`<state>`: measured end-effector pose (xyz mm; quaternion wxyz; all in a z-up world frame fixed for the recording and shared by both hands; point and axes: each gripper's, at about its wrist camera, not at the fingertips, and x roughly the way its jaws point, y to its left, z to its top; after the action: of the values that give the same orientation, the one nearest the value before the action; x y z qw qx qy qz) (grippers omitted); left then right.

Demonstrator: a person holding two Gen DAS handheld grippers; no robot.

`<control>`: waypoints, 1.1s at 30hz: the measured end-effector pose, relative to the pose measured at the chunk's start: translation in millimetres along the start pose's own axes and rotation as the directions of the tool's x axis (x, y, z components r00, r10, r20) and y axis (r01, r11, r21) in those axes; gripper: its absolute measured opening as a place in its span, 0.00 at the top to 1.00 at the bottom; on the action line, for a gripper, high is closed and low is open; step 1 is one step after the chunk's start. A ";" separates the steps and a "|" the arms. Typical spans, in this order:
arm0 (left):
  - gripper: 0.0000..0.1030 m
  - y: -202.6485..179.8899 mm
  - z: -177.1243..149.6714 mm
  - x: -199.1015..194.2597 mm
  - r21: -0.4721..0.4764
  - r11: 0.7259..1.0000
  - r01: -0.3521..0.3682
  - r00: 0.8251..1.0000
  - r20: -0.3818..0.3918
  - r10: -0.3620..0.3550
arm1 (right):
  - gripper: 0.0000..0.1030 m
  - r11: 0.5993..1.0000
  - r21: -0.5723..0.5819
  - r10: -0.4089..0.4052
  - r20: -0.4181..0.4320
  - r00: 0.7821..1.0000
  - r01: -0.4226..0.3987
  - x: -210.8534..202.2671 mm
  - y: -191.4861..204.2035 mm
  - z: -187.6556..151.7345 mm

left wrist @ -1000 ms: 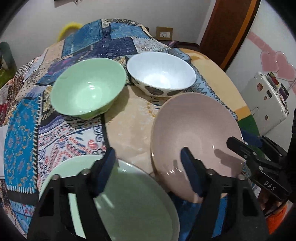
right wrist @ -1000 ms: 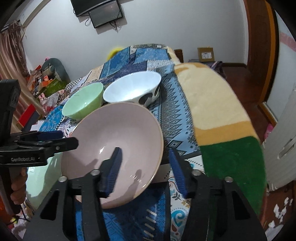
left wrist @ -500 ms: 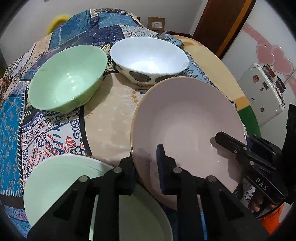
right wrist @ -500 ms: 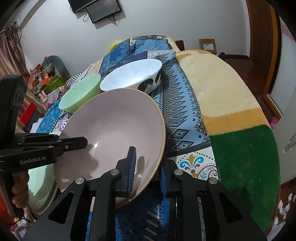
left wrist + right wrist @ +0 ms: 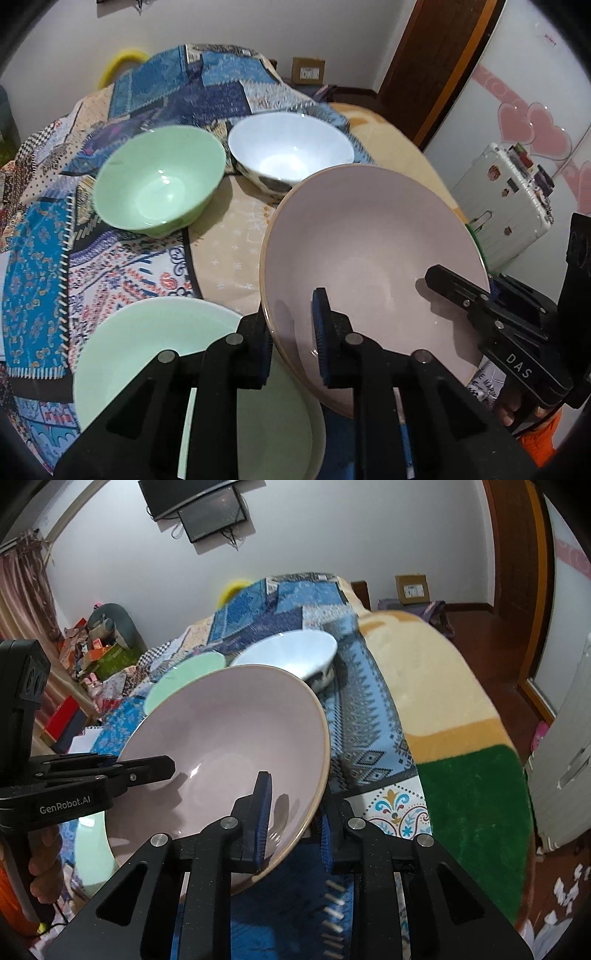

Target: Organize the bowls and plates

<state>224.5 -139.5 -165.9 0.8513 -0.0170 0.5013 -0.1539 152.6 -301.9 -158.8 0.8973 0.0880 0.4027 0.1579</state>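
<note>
A large pink plate (image 5: 373, 251) is lifted off the bed, tilted. My left gripper (image 5: 291, 332) is shut on its near left rim. My right gripper (image 5: 291, 812) is shut on its opposite rim; the plate also shows in the right wrist view (image 5: 221, 738). The right gripper shows at the right of the left wrist view (image 5: 443, 280), the left gripper at the left of the right wrist view (image 5: 162, 766). A pale green plate (image 5: 155, 347) lies below my left gripper. A green bowl (image 5: 159, 184) and a white bowl (image 5: 291, 147) stand farther back.
All sits on a bed with a patchwork blanket (image 5: 40, 251) and a tan and green blanket (image 5: 436, 701). A white suitcase (image 5: 506, 206) stands to the right. A wooden door (image 5: 517, 572) and a wall screen (image 5: 210, 509) are behind.
Both grippers closed on the pink plate's rims and lifted it; a second ago both were open around it. The view now sits higher above the bed.
</note>
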 end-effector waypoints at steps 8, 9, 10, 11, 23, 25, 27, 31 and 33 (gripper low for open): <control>0.81 13.8 -10.1 -53.6 -0.020 1.000 -0.020 0.997 0.072 0.022 | 0.80 0.999 -0.035 0.025 0.042 0.999 -0.023 -17.7 33.6 9.7; 0.81 17.3 -12.7 -61.2 -0.025 0.999 -0.025 0.996 0.082 0.027 | 0.80 0.999 -0.042 0.030 0.046 0.999 -0.028 -19.0 38.7 10.1; 0.81 20.1 -14.9 -67.7 -0.030 0.999 -0.029 0.995 0.090 0.032 | 0.80 0.998 -0.050 0.034 0.049 0.998 -0.032 -20.3 44.5 10.7; 0.81 22.1 -18.5 -73.1 -0.033 0.999 -0.032 0.995 0.096 0.035 | 0.80 0.998 -0.059 0.039 0.053 0.998 -0.036 -21.3 51.1 11.2; 0.81 78.0 -56.4 -132.6 -0.121 0.990 -0.076 0.984 0.152 0.094 | 0.80 0.985 -0.143 0.105 0.053 0.993 -0.096 -15.7 119.0 10.3; 0.81 90.8 -63.8 -139.6 -0.142 0.986 -0.084 0.982 0.155 0.106 | 0.80 0.981 -0.161 0.115 0.047 0.992 -0.106 -11.7 131.7 10.0; 0.81 101.9 -70.1 -144.8 -0.160 0.983 -0.093 0.980 0.157 0.119 | 0.80 0.978 -0.176 0.125 0.041 0.991 -0.116 -8.8 142.3 8.6; 0.81 126.5 -83.3 -154.9 -0.201 0.974 -0.109 0.977 0.161 0.142 | 0.80 0.968 -0.203 0.152 0.016 0.988 -0.146 2.6 168.1 6.1; 0.81 138.1 -89.4 -159.3 -0.221 0.968 -0.116 0.975 0.163 0.154 | 0.80 0.963 -0.218 0.163 0.005 0.987 -0.158 8.8 180.4 5.0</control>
<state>109.8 47.7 -100.5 0.8947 -0.0863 0.4364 -0.0395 123.5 -130.3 -110.2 0.8904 0.0237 0.3643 0.2720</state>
